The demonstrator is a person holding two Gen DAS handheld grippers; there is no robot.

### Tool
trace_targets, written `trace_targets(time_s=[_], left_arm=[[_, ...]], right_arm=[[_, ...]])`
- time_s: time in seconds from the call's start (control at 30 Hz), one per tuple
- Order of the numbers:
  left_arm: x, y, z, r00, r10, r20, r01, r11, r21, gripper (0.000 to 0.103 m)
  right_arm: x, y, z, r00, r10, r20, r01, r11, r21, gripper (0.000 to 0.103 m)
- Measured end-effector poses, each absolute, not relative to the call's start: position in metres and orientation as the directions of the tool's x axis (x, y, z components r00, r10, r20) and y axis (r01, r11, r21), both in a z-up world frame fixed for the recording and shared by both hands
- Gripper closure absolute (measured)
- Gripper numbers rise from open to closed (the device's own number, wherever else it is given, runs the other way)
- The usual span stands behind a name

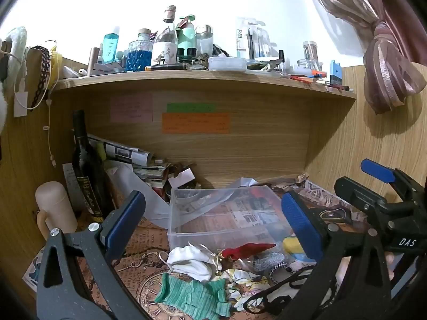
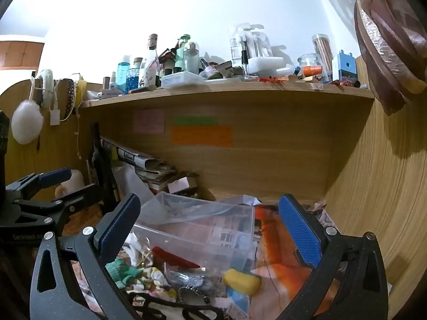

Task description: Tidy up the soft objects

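A heap of soft items lies on the desk in front of a clear plastic box (image 1: 226,213): a green knit cloth (image 1: 192,296), a white cloth (image 1: 190,262), a red fabric piece (image 1: 249,249), a silver scrunchie (image 1: 268,264) and a yellow sponge (image 2: 241,281). The box also shows in the right wrist view (image 2: 202,226). My left gripper (image 1: 213,229) is open and empty above the heap. My right gripper (image 2: 210,232) is open and empty, above the box's front edge and the sponge. The right gripper shows at the right of the left wrist view (image 1: 379,186).
A dark wine bottle (image 1: 85,165), a cream mug (image 1: 54,208) and stacked newspapers (image 1: 133,157) stand at the back left. A wooden shelf (image 1: 202,80) crowded with bottles hangs overhead. A tied curtain (image 1: 387,66) hangs at right. Wooden walls close both sides.
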State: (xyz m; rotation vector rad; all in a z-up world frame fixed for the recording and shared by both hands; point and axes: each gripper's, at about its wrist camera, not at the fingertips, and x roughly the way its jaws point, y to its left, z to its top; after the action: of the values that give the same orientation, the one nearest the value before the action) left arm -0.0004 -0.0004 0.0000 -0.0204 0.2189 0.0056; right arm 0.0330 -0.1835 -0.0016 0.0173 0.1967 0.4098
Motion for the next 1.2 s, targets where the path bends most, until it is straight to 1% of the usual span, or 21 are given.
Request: trace_targets(time_s=[1.2], left_arm=[[0.004, 0.002, -0.0048, 0.973, -0.001, -0.229, -0.007, 0.999, -0.033, 0.0]], right_arm=[[0.0333, -0.1823, -0.0032, 0.893, 0.402, -0.201, -0.391, 0.916, 0.093, 0.0]])
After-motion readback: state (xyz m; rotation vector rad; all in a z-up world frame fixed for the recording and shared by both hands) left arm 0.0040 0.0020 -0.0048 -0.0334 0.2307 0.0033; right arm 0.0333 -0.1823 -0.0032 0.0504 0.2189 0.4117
